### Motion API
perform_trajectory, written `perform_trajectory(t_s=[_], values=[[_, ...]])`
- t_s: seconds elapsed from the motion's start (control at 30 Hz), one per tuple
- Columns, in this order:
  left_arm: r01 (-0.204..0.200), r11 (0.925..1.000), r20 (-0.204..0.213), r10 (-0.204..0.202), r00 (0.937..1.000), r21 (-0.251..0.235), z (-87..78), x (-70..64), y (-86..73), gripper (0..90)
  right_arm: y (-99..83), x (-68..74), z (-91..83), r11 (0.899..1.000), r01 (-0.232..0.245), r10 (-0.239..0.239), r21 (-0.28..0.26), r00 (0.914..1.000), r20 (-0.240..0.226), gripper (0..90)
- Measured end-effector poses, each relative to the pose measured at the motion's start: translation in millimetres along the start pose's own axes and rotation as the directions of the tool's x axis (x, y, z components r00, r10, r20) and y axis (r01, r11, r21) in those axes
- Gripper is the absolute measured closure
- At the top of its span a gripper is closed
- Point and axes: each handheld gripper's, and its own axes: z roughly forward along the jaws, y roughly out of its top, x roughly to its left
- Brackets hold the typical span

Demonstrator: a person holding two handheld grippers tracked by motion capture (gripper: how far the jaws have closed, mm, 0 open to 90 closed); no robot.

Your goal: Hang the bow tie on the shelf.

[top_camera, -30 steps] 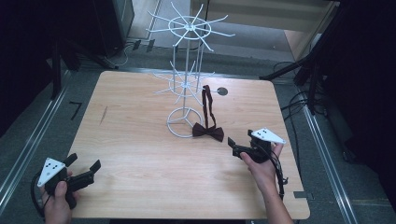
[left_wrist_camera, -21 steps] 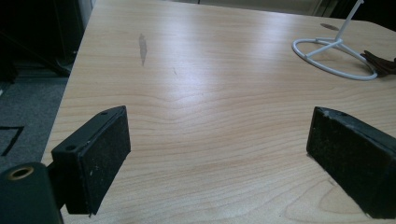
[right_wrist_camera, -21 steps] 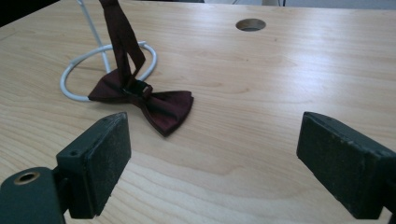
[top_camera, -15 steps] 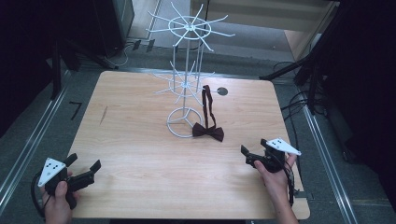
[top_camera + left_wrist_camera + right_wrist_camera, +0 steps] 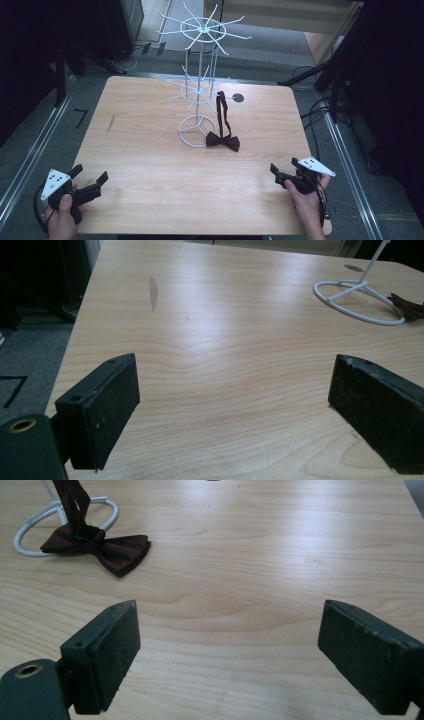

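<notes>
Both claws [image 5: 90, 181] [image 5: 282, 171] gape empty; satiny, seemingly maroon bow tie [image 5: 223, 140] touches the white wire rack [image 5: 199, 95].

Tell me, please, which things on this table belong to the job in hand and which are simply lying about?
Part of the job:
- bow tie, its strap hooked on the stand
- white wire stand
- right gripper, open, nearer the tie
- left gripper, open, at the near corner

Just there:
- wooden table
- dark round spot on the tabletop
- cables on the floor
</notes>
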Motion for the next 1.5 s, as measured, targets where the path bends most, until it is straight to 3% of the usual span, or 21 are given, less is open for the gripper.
perform_trajectory(t_s=[0.37,1.0,1.5], values=[[-0.001,1.0000,-0.002,0.001,1.0000,-0.002,0.2,-0.2,-0.1,6.8,-9.7,-11.6,-11.8,1.000,-0.010,0.010,0.007,0.9997,0.024,10.1],[-0.004,1.0000,-0.004,0.004,1.0000,0.001,0.3,-0.5,0.0,6.8,-30.0,-46.5,-44.4,0.998,-0.065,0.065,-0.007,0.9940,0.088,10.2],[-0.002,1.0000,-0.005,0.002,1.0000,-0.002,0.2,-0.4,-0.1,6.8,-44.1,-56.4,-60.5,0.998,-0.063,0.062,0.002,0.9922,0.108,10.3]])
